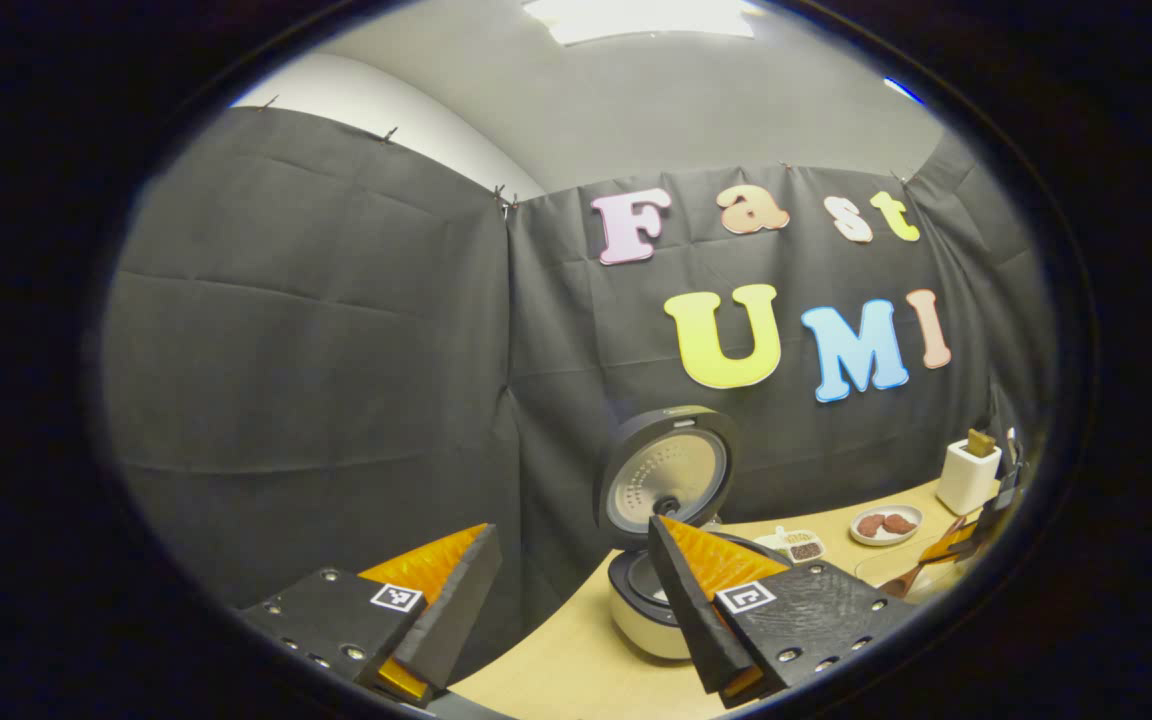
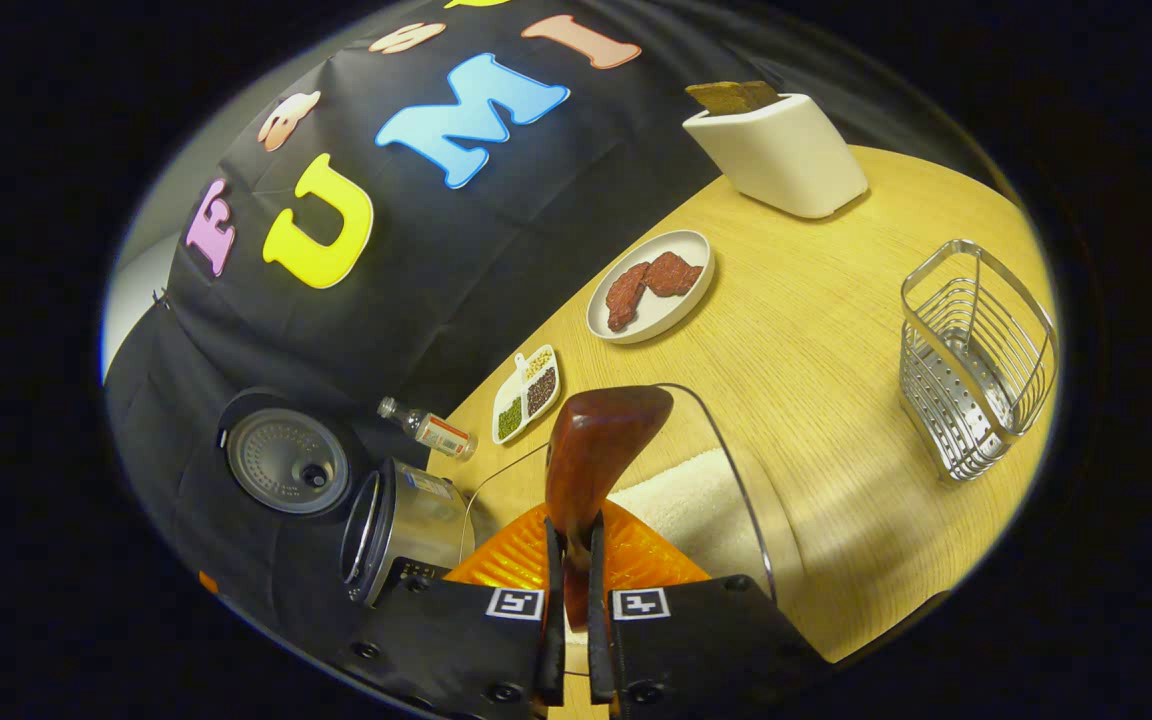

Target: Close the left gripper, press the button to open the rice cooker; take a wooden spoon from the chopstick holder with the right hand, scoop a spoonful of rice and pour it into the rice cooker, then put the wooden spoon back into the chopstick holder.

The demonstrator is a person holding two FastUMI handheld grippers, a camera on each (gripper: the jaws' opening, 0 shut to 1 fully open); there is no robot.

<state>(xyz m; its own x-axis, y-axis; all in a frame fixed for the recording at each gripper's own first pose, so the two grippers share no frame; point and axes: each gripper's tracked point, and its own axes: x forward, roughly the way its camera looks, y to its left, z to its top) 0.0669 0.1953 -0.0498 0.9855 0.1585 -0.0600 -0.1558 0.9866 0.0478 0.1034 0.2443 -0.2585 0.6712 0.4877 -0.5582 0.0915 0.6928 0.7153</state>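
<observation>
The rice cooker [image 1: 648, 615] stands open on the wooden table, its round lid [image 1: 666, 475] tipped up. My left gripper [image 1: 571, 528] is open in front of it with nothing between its fingers. My right gripper [image 2: 573, 545] is shut on the handle of the dark wooden spoon [image 2: 601, 440], whose head points away from me over the rim of a glass bowl [image 2: 736, 470] of white rice [image 2: 686, 495]. The rice cooker [image 2: 401, 525] and its raised lid [image 2: 286, 460] lie to the left. The wire chopstick holder [image 2: 976, 360] stands to the right. Far right in the left gripper view is the right gripper [image 1: 976, 530] with the spoon [image 1: 906, 580].
A plate of reddish meat [image 2: 651, 285], a small divided dish of beans [image 2: 528, 392] and a small bottle [image 2: 431, 430] sit near the cloth wall. A white box with bread [image 2: 776, 150] stands at the back. The plate [image 1: 886, 525] and white box [image 1: 966, 475] lie beyond the cooker.
</observation>
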